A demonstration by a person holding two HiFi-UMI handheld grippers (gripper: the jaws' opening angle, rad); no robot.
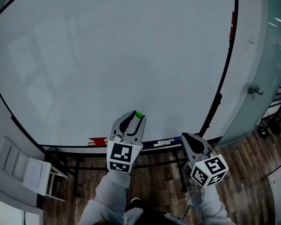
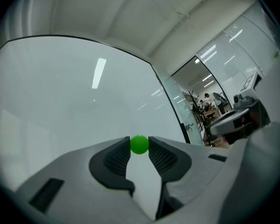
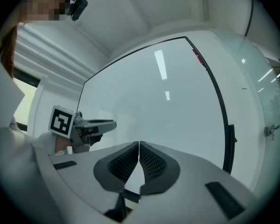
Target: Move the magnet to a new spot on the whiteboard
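Green magnet (image 2: 139, 144): small, glossy, plain bright green. It looks round from both the head view and the left gripper view, so no long axis or facing can be read.

Location: pinched between the jaw tips of the left gripper (image 1: 135, 117), with a ribbed pad pressing on each side. It is before the lower part of the whiteboard (image 1: 112, 55), just above the bottom ledge (image 1: 75, 148). Whether it touches the board cannot be told.

Right gripper (image 3: 139, 146): jaws closed pad to pad with nothing between them, held low beside the board's lower right corner.

Open room: bare white surface spreads wide above and to both sides of the magnet.

Edges: a thin black frame (image 1: 225, 74) bounds the board. A red mark (image 1: 232, 25) sits high on the right edge, and a red item (image 1: 97, 141) and a marker (image 1: 166, 142) lie on the ledge. A glass partition (image 1: 267, 55) stands just beyond the right edge.
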